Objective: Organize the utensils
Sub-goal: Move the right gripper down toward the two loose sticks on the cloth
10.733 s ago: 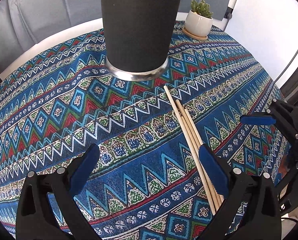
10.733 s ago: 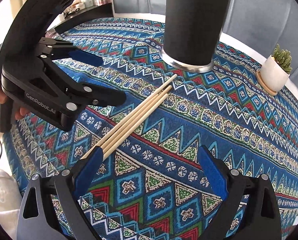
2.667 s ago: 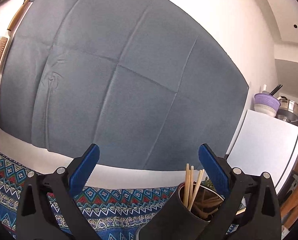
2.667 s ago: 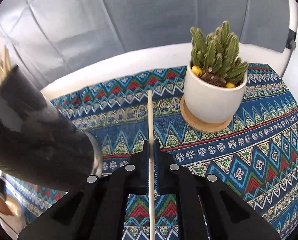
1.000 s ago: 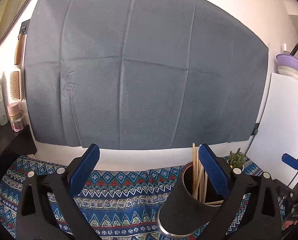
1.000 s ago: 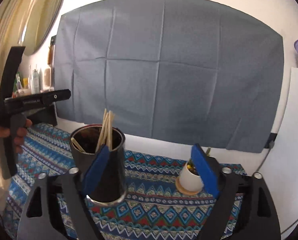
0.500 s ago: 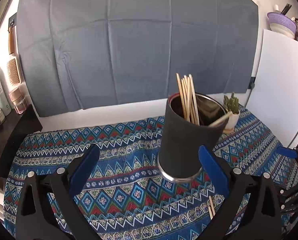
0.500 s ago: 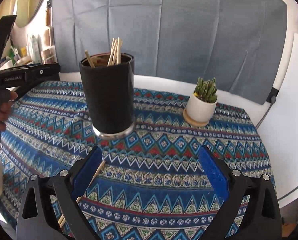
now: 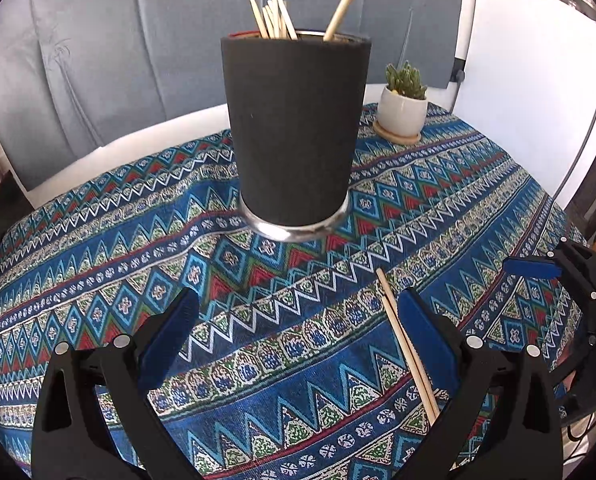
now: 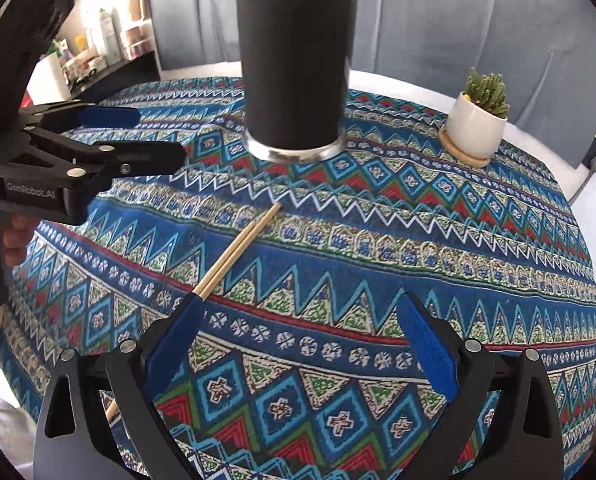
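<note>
A black cylindrical holder [image 9: 295,132] with a bright metal base ring is shown standing upright on the patterned tablecloth [image 9: 97,280]; several wooden chopsticks [image 9: 273,18] are seen projecting above its rim. Two further chopsticks [image 10: 237,252] are shown lying side by side on the cloth, apart from the holder, with their far tips directed toward it. In the left wrist view the left gripper [image 9: 298,326] is held above the cloth with its blue-padded jaws spread wide and nothing between them; the loose pair runs beneath its right finger. In the right wrist view the right gripper [image 10: 298,344] is likewise held wide open and empty, the near part of the pair being hidden behind its left finger. A potted cactus [image 10: 478,116] on a wooden coaster is seen near the far edge of the table, well apart from the holder.
</note>
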Demonstrator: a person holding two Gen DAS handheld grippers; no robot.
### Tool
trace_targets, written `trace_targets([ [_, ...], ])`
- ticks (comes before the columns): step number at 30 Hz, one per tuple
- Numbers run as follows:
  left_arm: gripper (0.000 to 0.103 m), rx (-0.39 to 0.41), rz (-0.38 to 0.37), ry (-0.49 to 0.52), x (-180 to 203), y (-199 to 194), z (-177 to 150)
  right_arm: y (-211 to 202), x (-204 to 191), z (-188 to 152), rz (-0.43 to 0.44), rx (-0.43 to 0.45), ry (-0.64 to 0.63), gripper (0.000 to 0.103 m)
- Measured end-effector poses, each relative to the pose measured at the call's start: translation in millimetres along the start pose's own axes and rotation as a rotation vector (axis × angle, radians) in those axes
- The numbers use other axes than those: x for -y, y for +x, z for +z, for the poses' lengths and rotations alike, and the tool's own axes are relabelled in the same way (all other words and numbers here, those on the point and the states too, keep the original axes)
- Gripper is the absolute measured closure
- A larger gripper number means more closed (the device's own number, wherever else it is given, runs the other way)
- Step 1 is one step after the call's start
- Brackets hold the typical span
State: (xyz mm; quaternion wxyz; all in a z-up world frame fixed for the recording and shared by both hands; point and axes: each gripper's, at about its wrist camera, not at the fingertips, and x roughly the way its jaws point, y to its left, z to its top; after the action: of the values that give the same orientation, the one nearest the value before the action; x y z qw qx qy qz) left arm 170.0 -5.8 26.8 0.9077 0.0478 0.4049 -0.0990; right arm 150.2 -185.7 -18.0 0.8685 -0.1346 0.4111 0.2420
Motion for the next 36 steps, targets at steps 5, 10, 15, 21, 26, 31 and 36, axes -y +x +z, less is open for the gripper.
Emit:
trace_targets([
  [5, 0.006, -0.065, -0.029, -0.045, -4, 20, -10, 9, -22, -5, -0.018, -0.012, -0.084, 0.010],
  [10, 0.006, -0.109, -0.071, -0.081, -6, 30, -17, 14, -35, -5, -0.031, -0.003, -0.120, 0.010],
  [15, 0.006, -0.124, -0.093, -0.083, -1, 32, -21, 11, -42, -5, -0.066, 0.024, -0.159, 0.008],
  [21, 0.006, -0.133, -0.119, -0.066, 10, 33, -25, 7, -40, -9, -0.031, -0.008, -0.136, 0.008],
  [26, 0.006, -0.136, -0.134, -0.036, 20, 33, -28, 8, -36, -11, -0.013, -0.007, -0.135, 0.008],
  [31, 0.006, -0.131, -0.116, 0.002, 29, 33, -31, 6, -25, -16, -0.048, -0.041, -0.120, 0.008],
  [36, 0.006, -0.125, -0.096, 0.065, 39, 34, -33, 5, -22, -20, -0.066, -0.029, -0.094, 0.008],
])
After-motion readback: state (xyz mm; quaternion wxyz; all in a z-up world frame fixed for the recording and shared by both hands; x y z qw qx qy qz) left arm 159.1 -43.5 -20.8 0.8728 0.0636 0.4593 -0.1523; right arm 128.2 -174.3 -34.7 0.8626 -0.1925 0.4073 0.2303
